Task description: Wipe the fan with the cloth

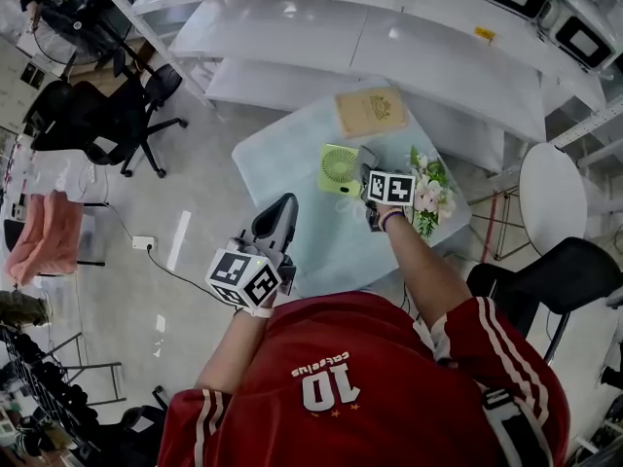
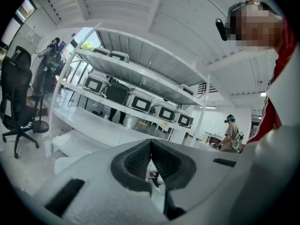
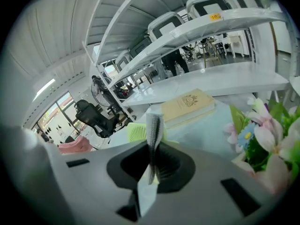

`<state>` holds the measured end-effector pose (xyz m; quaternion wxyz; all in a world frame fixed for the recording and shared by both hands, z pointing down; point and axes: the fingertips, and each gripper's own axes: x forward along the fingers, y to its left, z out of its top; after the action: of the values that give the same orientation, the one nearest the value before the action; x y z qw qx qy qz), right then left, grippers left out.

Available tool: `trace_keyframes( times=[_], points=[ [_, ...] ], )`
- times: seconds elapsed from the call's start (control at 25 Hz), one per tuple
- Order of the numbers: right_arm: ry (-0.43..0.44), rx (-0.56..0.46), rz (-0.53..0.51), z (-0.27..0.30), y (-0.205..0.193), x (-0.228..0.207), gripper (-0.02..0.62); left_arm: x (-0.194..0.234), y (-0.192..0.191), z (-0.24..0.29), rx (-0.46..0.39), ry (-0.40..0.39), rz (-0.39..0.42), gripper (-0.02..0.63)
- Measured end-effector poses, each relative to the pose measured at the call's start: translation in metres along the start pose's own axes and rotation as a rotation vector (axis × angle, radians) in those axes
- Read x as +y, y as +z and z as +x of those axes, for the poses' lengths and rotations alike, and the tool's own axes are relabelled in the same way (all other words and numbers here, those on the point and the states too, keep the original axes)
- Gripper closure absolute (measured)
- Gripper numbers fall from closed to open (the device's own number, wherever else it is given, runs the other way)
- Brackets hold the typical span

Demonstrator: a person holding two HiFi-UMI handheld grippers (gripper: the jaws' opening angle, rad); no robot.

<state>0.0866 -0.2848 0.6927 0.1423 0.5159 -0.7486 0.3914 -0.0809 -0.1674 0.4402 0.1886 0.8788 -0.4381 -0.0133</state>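
Jaws of the left gripper meet on nothing, by the near left edge of the table. Farther, the right gripper pinches a grey cloth just right of the green fan standing mid-table. Flowers sit right of it; a book lies farthest.

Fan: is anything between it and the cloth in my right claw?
Nothing visible does. The right claw is shut on the cloth, with the green fan just beyond it on the table. The book lies farther back and the flowers stand off to the right, both out of the path.
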Motion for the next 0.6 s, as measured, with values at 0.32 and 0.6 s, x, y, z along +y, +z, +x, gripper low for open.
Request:
trace_keyframes(
  times=[0.32,0.6],
  points=[
    [-0.06,-0.002,0.02,-0.004,-0.002,-0.007,0.574,-0.009,-0.002,0.003,-0.008,-0.024,0.0,0.6],
    [-0.096,0.023,0.052,-0.007,-0.017,-0.016,0.574,-0.016,-0.006,0.004,-0.018,-0.043,-0.011,0.6]
  ],
)
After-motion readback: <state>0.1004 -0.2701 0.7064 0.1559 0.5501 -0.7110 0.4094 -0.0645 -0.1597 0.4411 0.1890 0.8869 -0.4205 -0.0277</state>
